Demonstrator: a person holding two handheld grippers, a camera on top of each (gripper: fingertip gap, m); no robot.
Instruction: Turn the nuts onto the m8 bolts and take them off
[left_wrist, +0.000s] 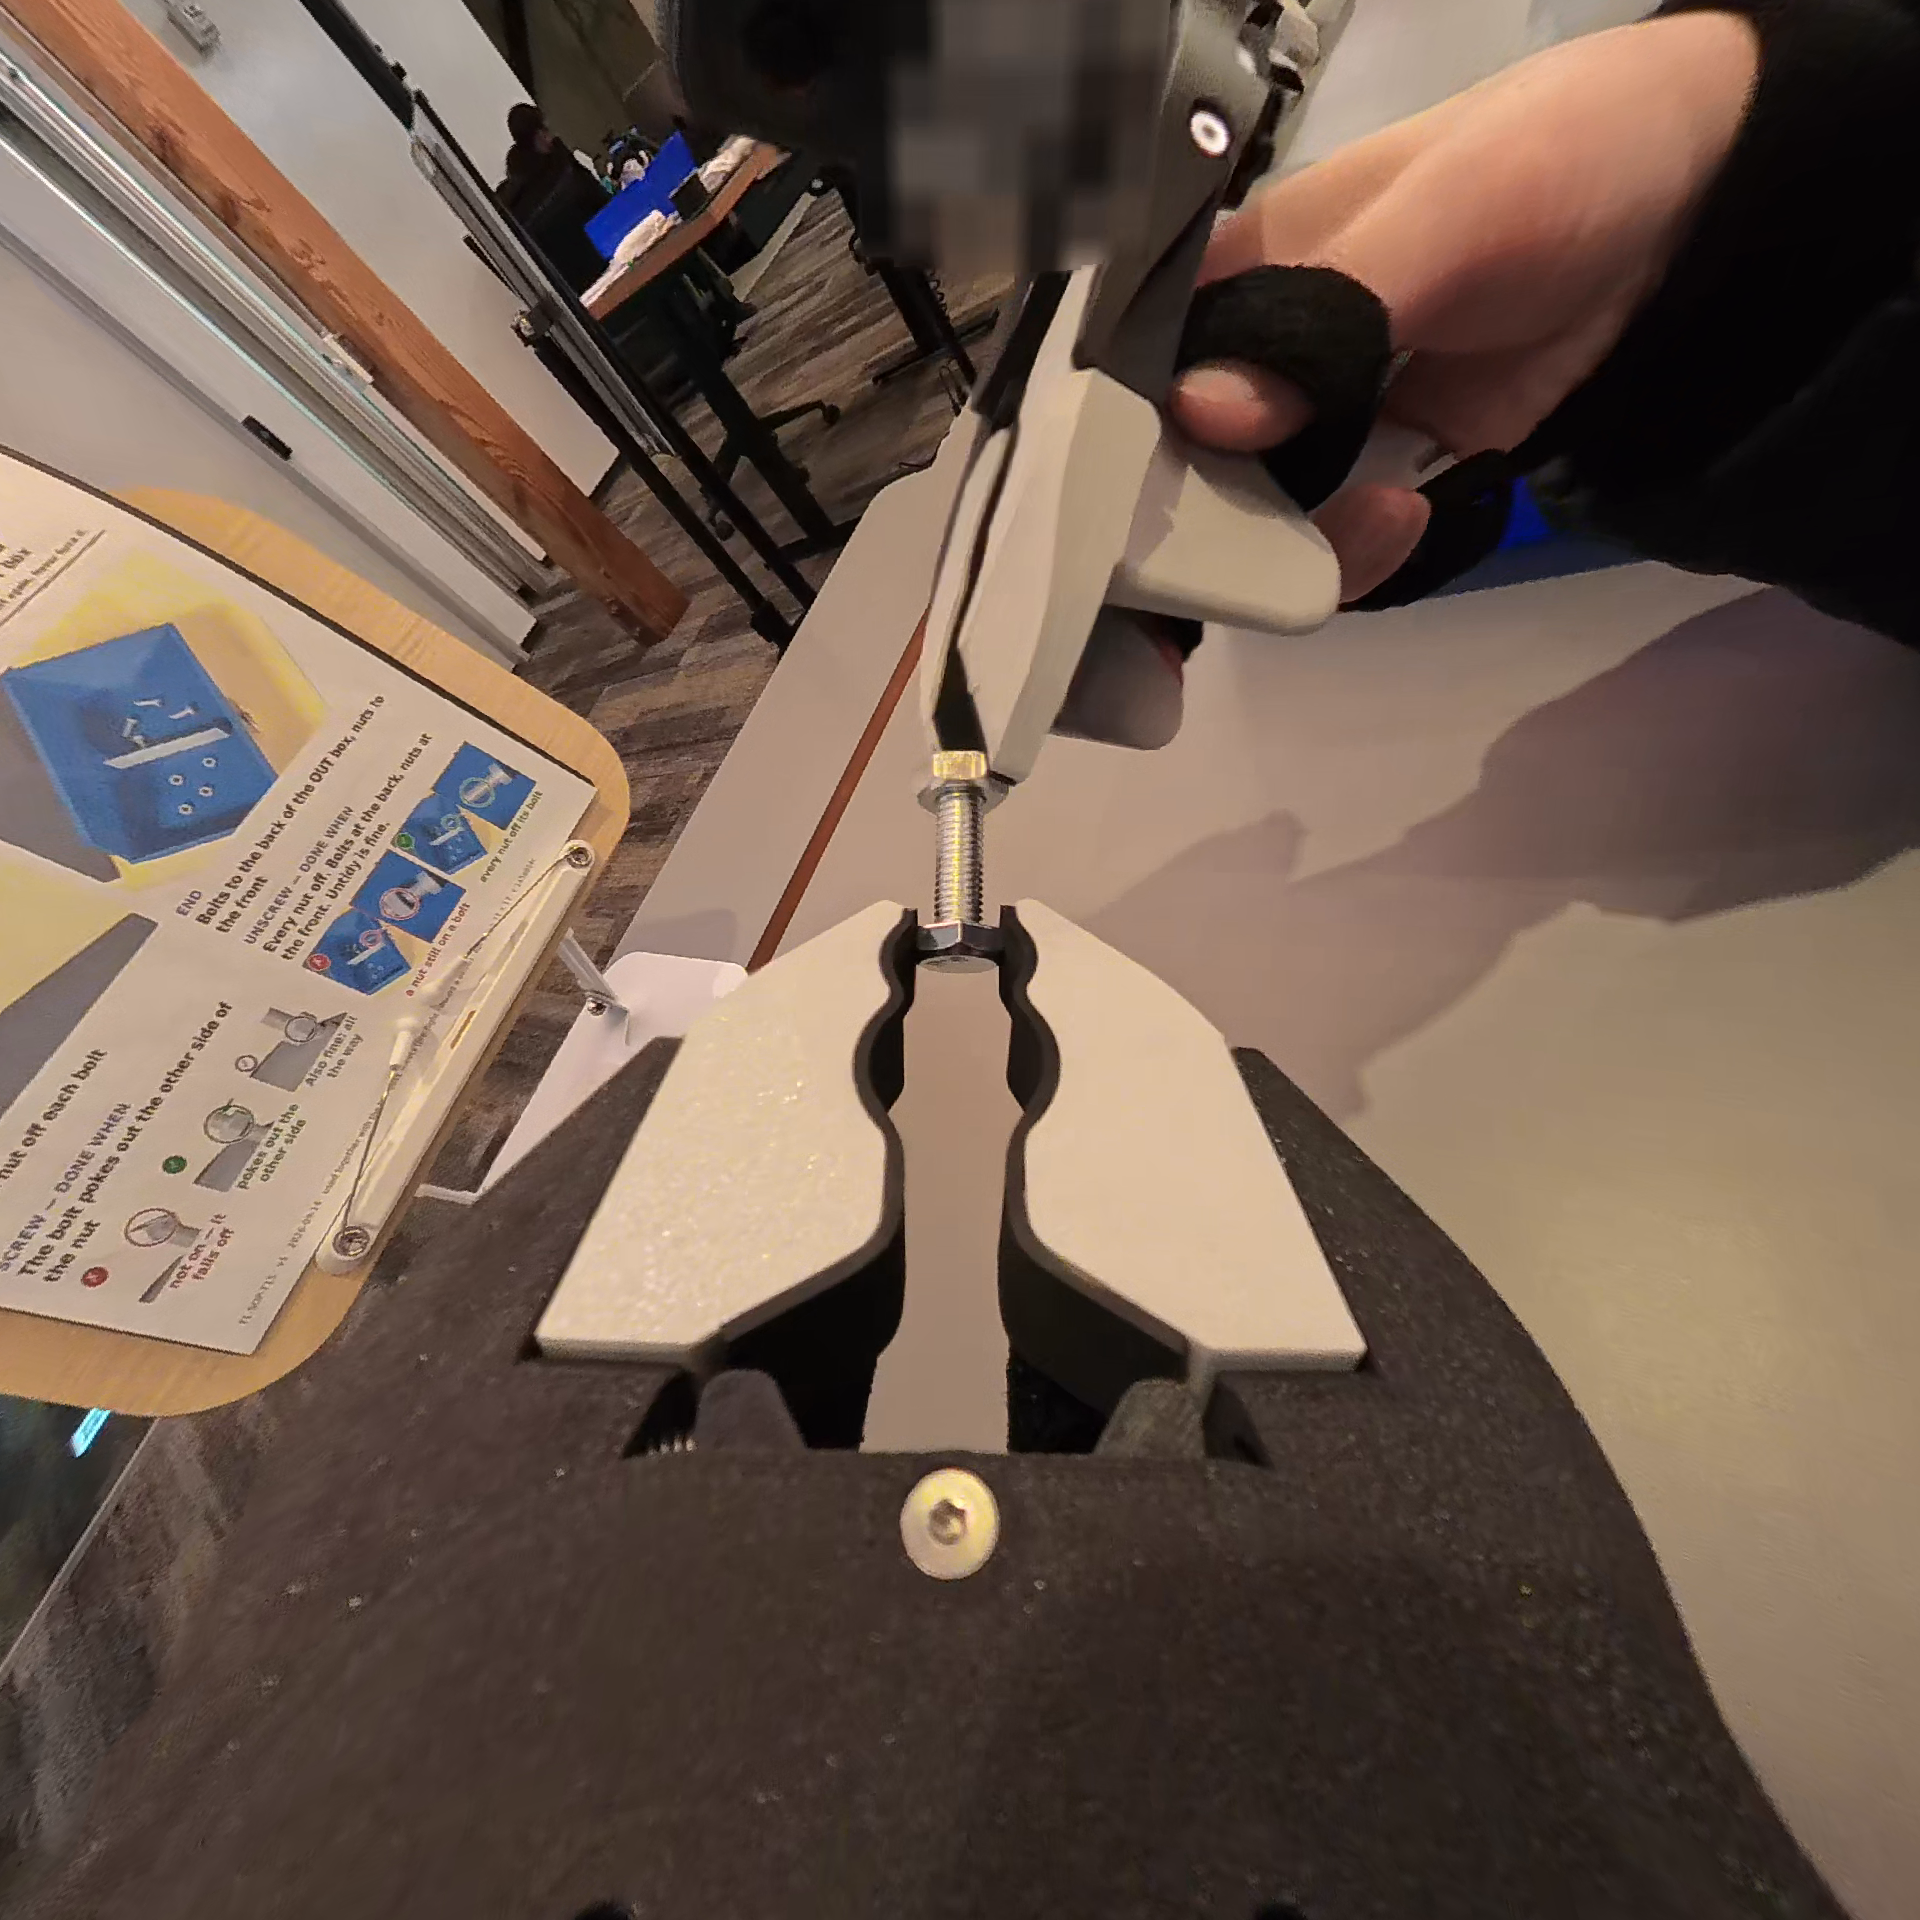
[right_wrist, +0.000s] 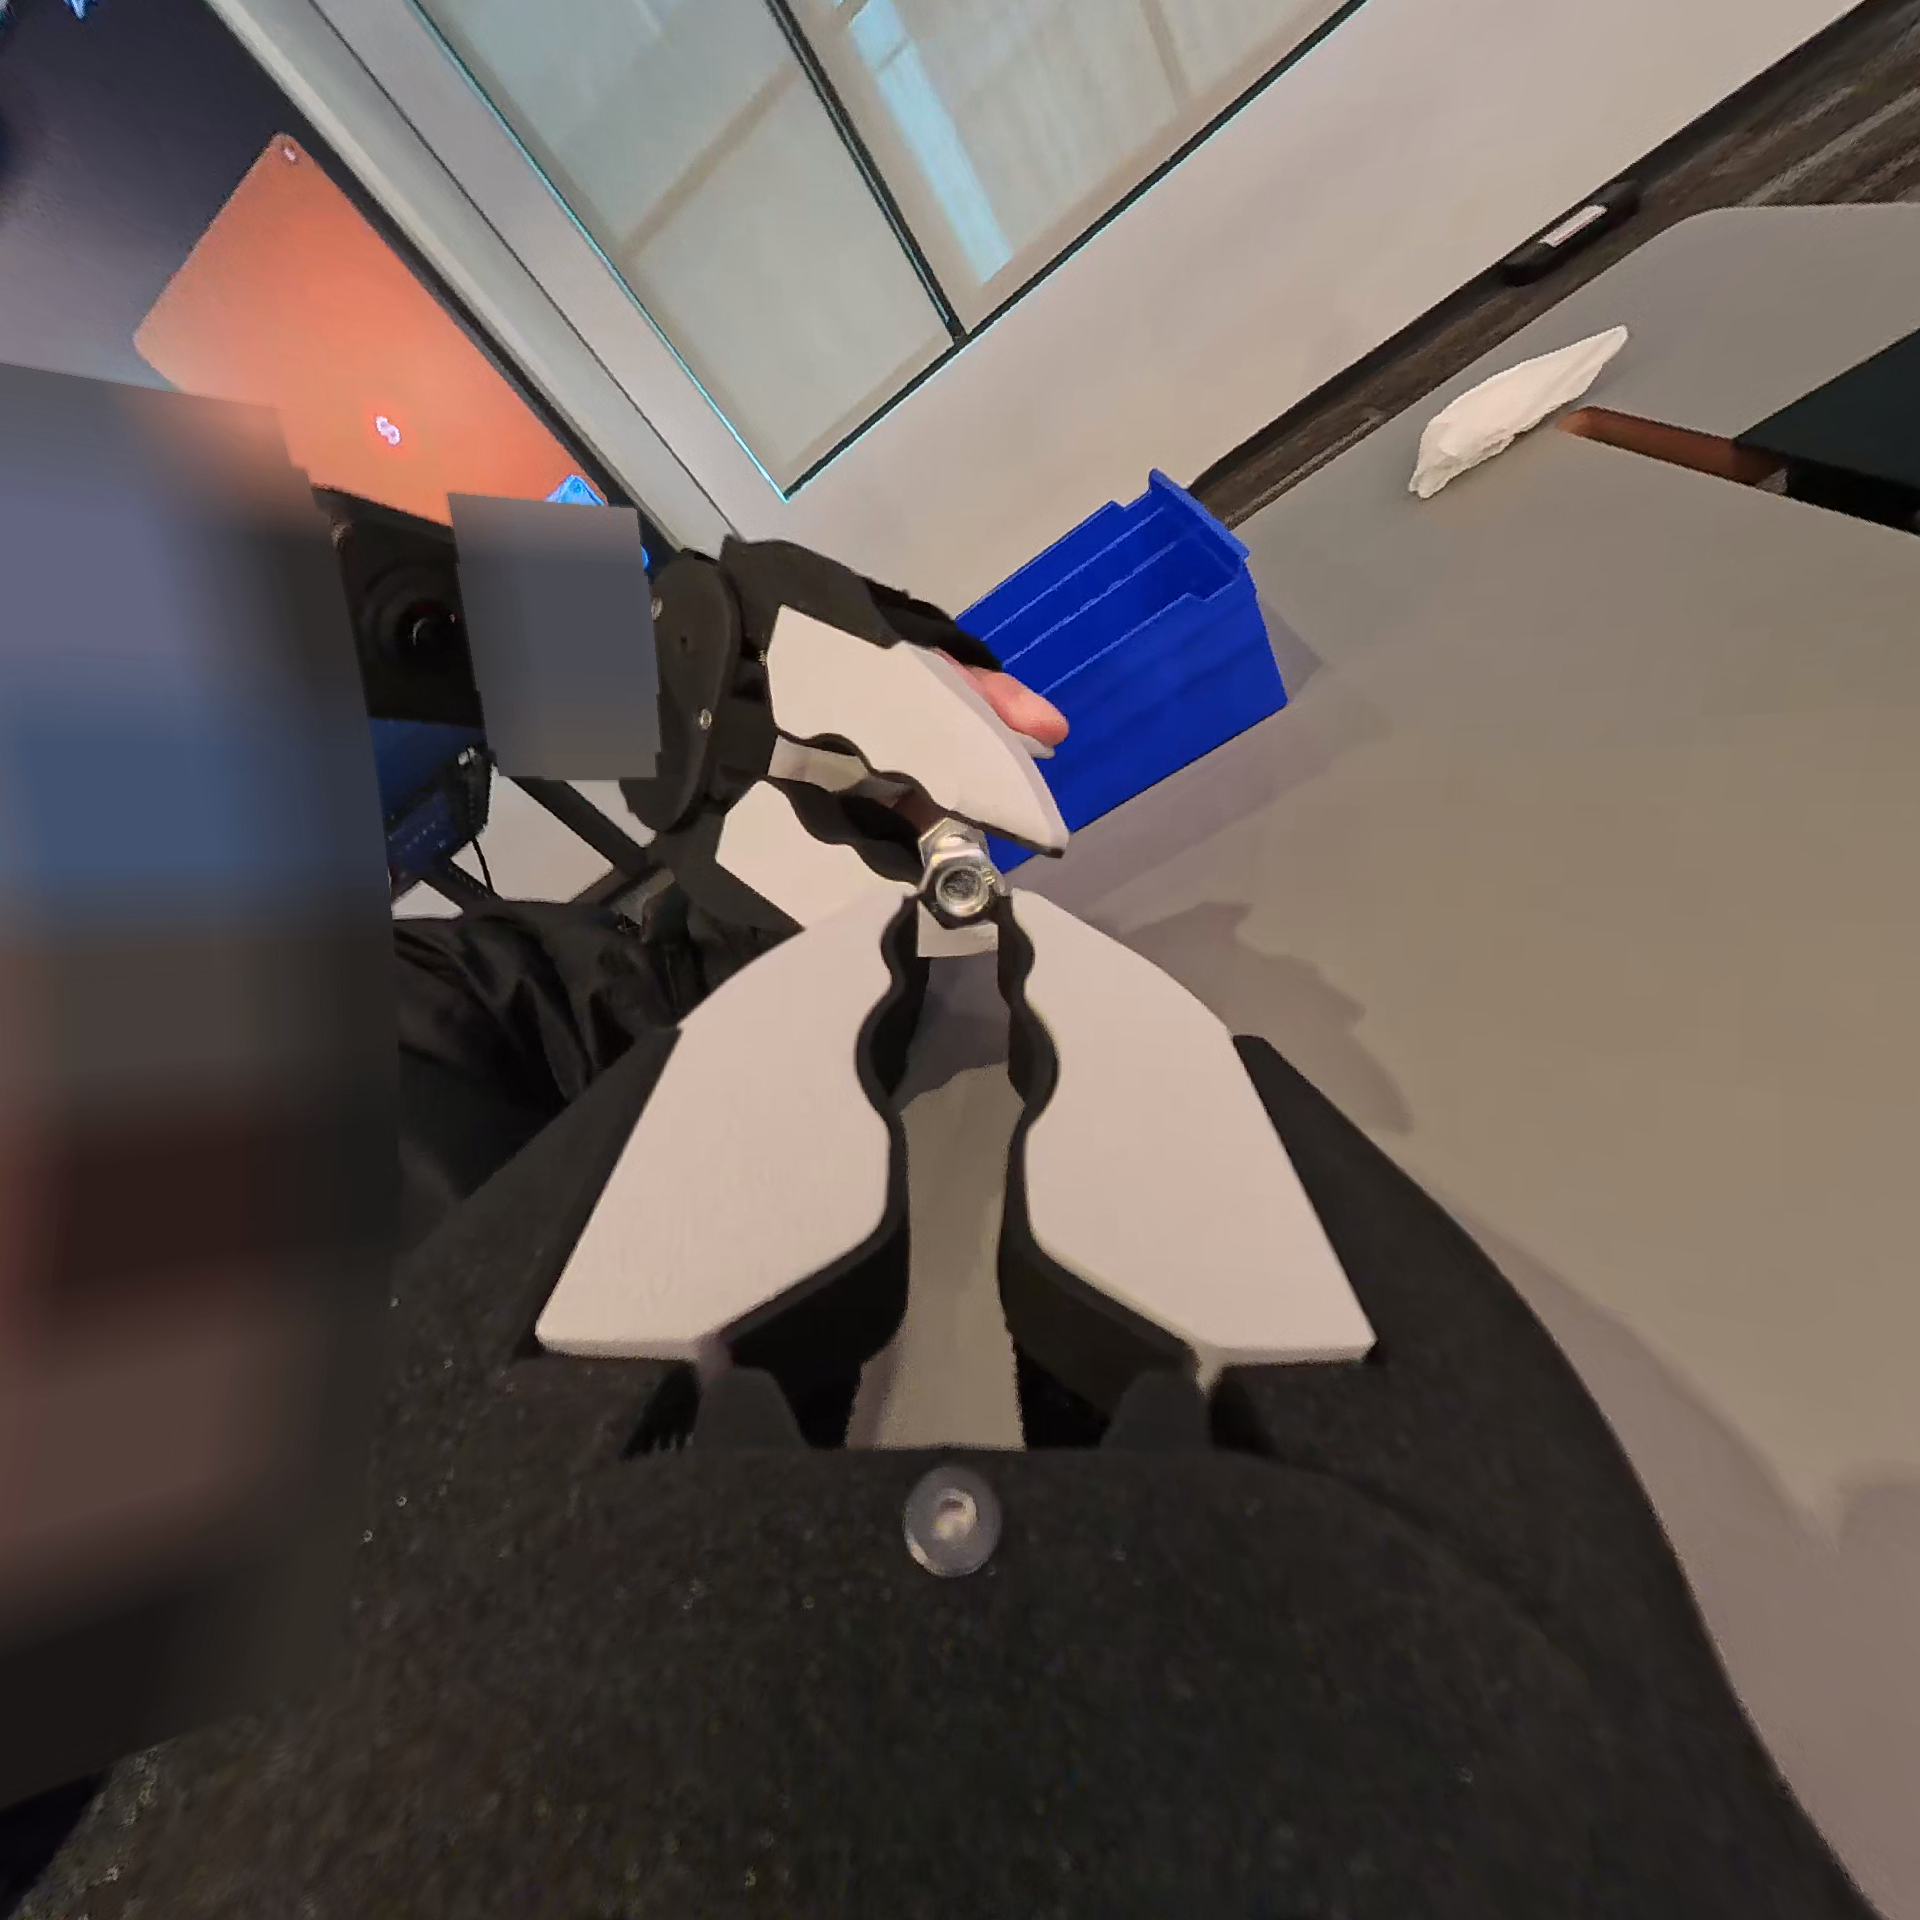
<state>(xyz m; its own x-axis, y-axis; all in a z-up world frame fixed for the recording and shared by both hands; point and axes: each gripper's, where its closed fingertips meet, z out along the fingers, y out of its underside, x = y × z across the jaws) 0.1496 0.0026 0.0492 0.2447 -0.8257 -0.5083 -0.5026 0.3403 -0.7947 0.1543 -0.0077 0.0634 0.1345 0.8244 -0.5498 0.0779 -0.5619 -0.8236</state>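
Observation:
In the left wrist view my left gripper (left_wrist: 958, 935) is shut on the hex head of a silver bolt (left_wrist: 956, 862), whose threaded shaft points away from me. My right gripper (left_wrist: 971, 764) comes down from above, and its tips close on the nut (left_wrist: 958, 771) at the bolt's far end. In the right wrist view my right gripper (right_wrist: 961, 906) grips that nut (right_wrist: 961, 888) end-on, with the bolt's tip showing in its hole. Behind it, the left gripper (right_wrist: 961, 831) holds the bolt head. The bolt is held in the air above the grey table (left_wrist: 1507, 1091).
An instruction sheet on a wooden board (left_wrist: 260, 935) stands at the left. A blue bin (right_wrist: 1132, 665) sits on the table behind the grippers, with a white cloth (right_wrist: 1517, 405) farther back. A person's hand in a black glove (left_wrist: 1455, 312) holds the right gripper.

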